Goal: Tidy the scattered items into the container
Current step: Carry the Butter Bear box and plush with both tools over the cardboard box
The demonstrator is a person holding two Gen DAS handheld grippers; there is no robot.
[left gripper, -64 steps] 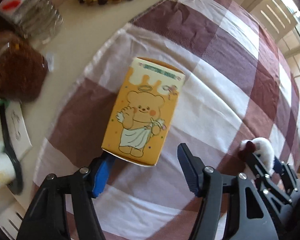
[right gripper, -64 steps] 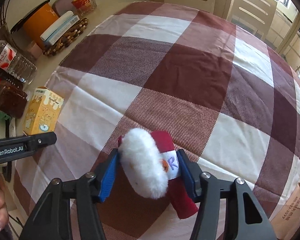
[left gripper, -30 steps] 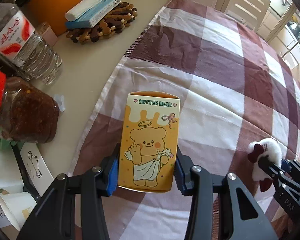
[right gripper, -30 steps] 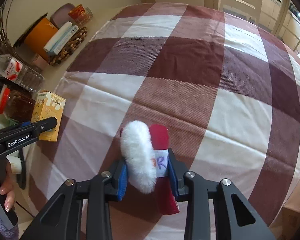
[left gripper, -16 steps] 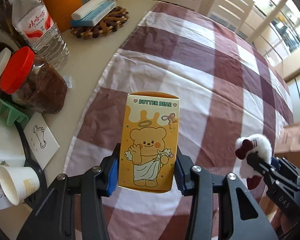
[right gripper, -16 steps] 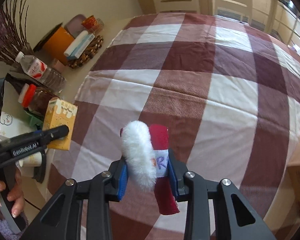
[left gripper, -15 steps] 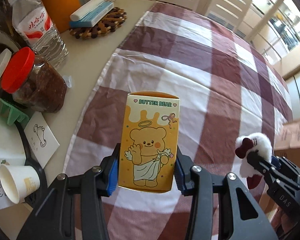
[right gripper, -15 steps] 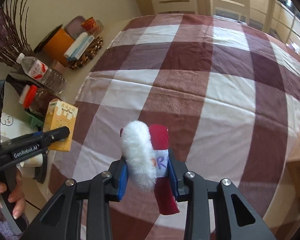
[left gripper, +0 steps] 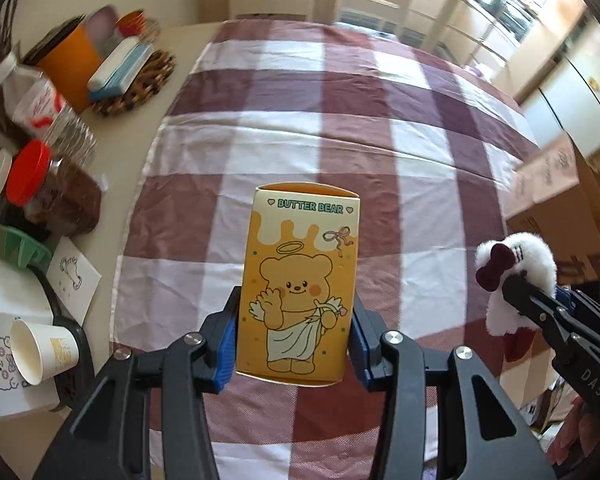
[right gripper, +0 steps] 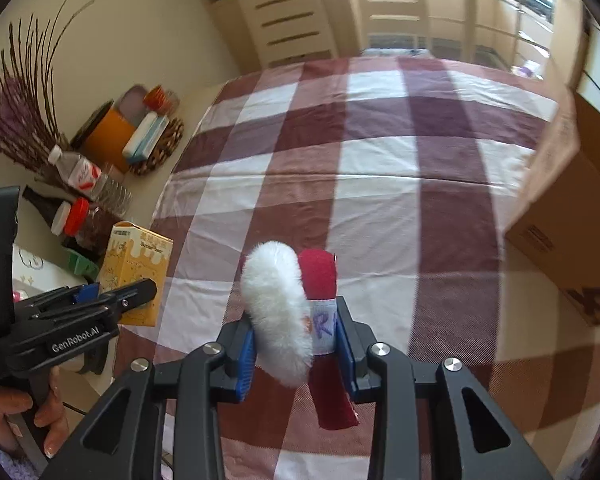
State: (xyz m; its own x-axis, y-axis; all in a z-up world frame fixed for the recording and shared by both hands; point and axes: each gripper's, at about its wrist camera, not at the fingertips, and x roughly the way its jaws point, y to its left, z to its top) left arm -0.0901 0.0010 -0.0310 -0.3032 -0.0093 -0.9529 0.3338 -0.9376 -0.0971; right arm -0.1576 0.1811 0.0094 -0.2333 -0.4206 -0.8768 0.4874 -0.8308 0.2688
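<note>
The cardboard box (right gripper: 560, 216) sits at the right edge of the checked tablecloth (left gripper: 300, 128), well apart from both loads — likely the container. The Butter Bear carton (left gripper: 300, 284) hangs above the cloth, clamped low on its sides by the left gripper (left gripper: 294, 338); held so near its base, the tall yellow carton could tip or crumple on the way over. The right gripper (right gripper: 296, 346) squeezes a plush toy (right gripper: 284, 312) — white fluff, red cloth — whose soft body could slip loose.
</note>
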